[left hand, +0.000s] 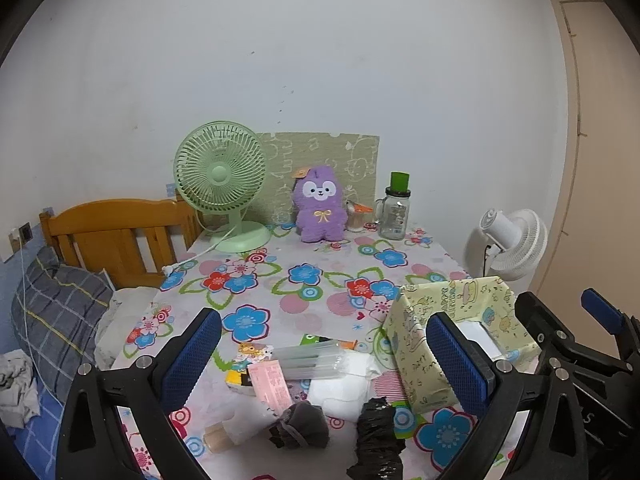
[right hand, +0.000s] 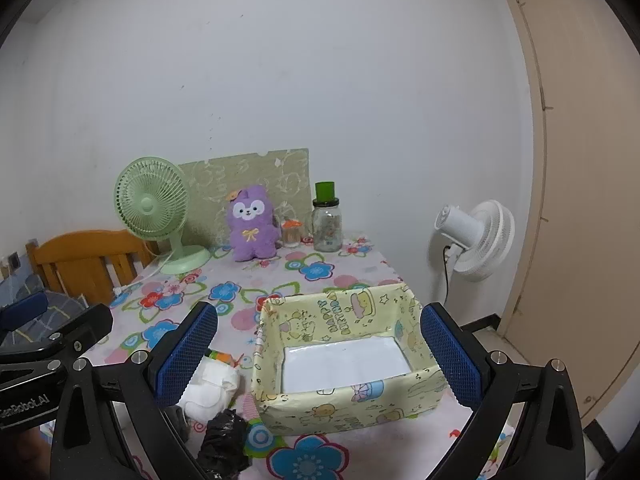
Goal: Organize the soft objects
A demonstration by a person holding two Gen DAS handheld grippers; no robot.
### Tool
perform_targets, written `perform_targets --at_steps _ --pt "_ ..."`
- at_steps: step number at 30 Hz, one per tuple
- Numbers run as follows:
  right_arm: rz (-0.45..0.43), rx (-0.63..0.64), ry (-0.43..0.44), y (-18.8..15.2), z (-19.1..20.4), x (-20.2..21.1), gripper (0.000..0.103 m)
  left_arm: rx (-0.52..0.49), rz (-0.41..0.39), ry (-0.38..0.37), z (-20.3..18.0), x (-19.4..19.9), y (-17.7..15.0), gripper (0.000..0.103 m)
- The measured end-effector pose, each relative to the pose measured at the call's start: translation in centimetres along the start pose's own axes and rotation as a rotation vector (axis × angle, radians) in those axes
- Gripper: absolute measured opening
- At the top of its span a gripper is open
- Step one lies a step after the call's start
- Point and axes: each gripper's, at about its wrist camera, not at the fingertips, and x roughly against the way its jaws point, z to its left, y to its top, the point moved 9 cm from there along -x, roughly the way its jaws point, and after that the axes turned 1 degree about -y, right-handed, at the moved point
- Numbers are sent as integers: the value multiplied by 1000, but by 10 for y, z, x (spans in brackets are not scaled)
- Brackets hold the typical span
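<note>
Grippers, the left gripper (left hand: 324, 354) and right gripper (right hand: 320, 350), are wide apart (nothing held) above the yellow box (right hand: 344, 396) and black bag (left hand: 376, 436).

Yellow paper box (right hand: 344, 360): "HAPPY BIRTHDAY" printed on inner far wall, at 12 o'clock. Left tongs (right hand: 24, 404) body, at 9 o'clock: partial "…enRobot.AI". Other print illegible.

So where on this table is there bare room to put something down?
The middle of the table is bare, between the green fan, the purple plush and the yellow box. The box's inside is empty too. It is crowded at the near edge: white packet, tubes and black bag.
</note>
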Motion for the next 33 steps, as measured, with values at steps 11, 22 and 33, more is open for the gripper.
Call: perform_targets --at_steps 11,22,33 --pt "-1 8 1 3 2 0 103 1 7 18 5 0 -2 103" --pt "-21 20 -2 6 6 3 103 -3 -4 47 12 0 -2 103" --pt "-23 20 2 8 8 5 103 -4 -3 48 13 0 -2 103"
